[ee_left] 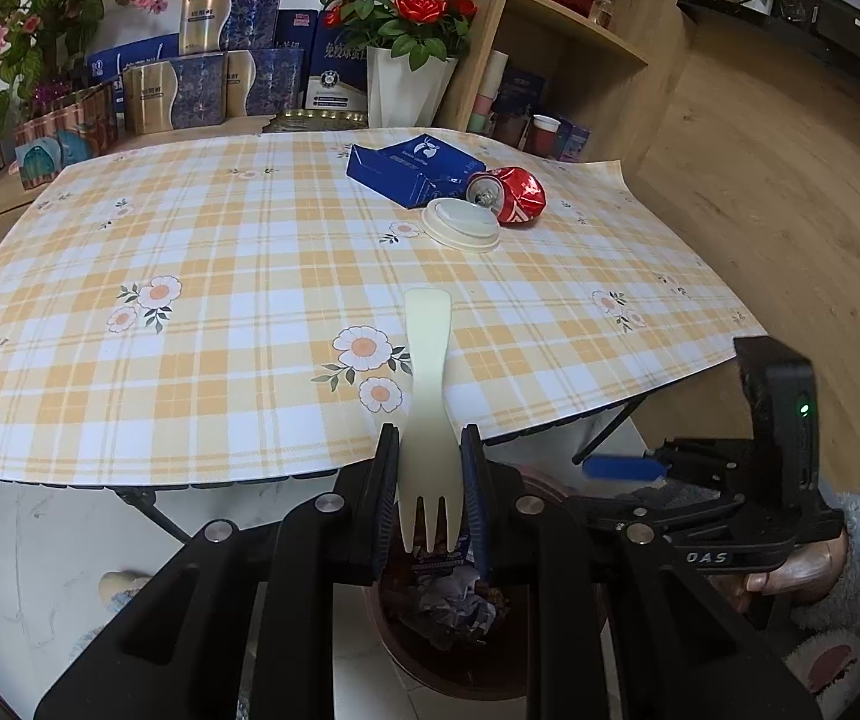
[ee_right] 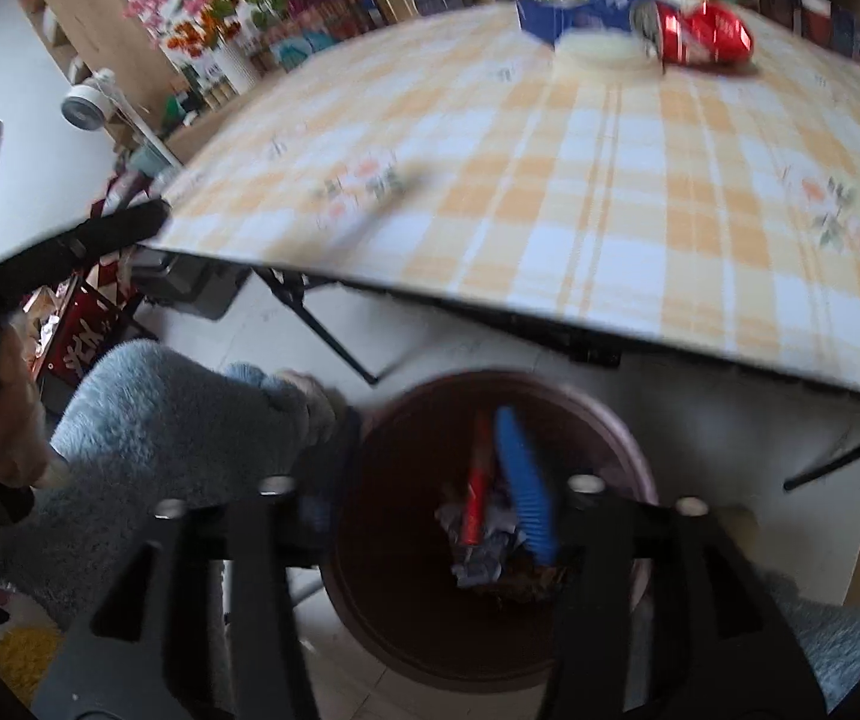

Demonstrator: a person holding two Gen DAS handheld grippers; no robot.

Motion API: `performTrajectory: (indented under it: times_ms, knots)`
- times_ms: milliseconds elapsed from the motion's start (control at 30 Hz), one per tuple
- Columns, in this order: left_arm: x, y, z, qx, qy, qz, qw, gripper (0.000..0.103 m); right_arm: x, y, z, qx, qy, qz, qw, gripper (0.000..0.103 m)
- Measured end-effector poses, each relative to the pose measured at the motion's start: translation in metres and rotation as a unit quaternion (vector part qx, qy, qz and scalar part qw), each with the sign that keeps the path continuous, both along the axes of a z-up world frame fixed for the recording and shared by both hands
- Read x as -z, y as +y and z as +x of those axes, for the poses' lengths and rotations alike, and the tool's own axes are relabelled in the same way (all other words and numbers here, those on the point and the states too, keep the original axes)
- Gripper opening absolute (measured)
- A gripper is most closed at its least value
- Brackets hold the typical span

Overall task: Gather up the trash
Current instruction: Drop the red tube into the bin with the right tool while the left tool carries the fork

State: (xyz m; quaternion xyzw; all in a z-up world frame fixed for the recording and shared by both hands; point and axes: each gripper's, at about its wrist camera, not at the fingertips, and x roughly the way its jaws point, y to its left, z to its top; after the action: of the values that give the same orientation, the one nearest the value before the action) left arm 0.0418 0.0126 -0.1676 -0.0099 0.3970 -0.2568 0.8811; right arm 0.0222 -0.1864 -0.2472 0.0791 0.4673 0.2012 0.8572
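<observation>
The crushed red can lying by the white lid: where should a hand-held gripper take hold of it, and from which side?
Grip the crushed red can across its dented middle, coming down from above. It lies on its side on the tablecloth, its open top facing the white lid and blue carton close by. Approach from its far right side, where it stands clear of those neighbours.

My left gripper (ee_left: 430,492) clamps a pale plastic fork (ee_left: 427,396), tines toward me, above the brown bin (ee_left: 430,654) of crumpled paper. On the desk (ee_left: 220,276): blue carton (ee_left: 409,171), white lid (ee_left: 460,223), crushed red can (ee_left: 514,195).
</observation>
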Motion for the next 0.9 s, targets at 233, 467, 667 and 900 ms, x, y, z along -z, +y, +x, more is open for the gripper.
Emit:
performTrajectory:
  times_ms: [233,467,667,900]
  knots:
    - [0.006,-0.003,-0.008,0.032,0.000,-0.013,0.9994,0.021,-0.023,-0.019,-0.007,-0.003,-0.072,-0.059,0.996,0.075]
    - [0.016,-0.010,-0.019,0.070,0.006,-0.028,0.9971,0.021,-0.038,-0.043,-0.014,0.007,-0.123,-0.105,0.987,0.092]
    - [0.036,-0.027,-0.026,0.109,0.011,0.010,0.9939,0.021,-0.043,-0.058,-0.013,0.017,-0.157,-0.142,0.977,0.094]
    - [0.061,-0.051,-0.037,0.167,0.032,0.060,0.9836,0.021,-0.037,-0.064,-0.019,0.027,-0.154,-0.138,0.978,0.095]
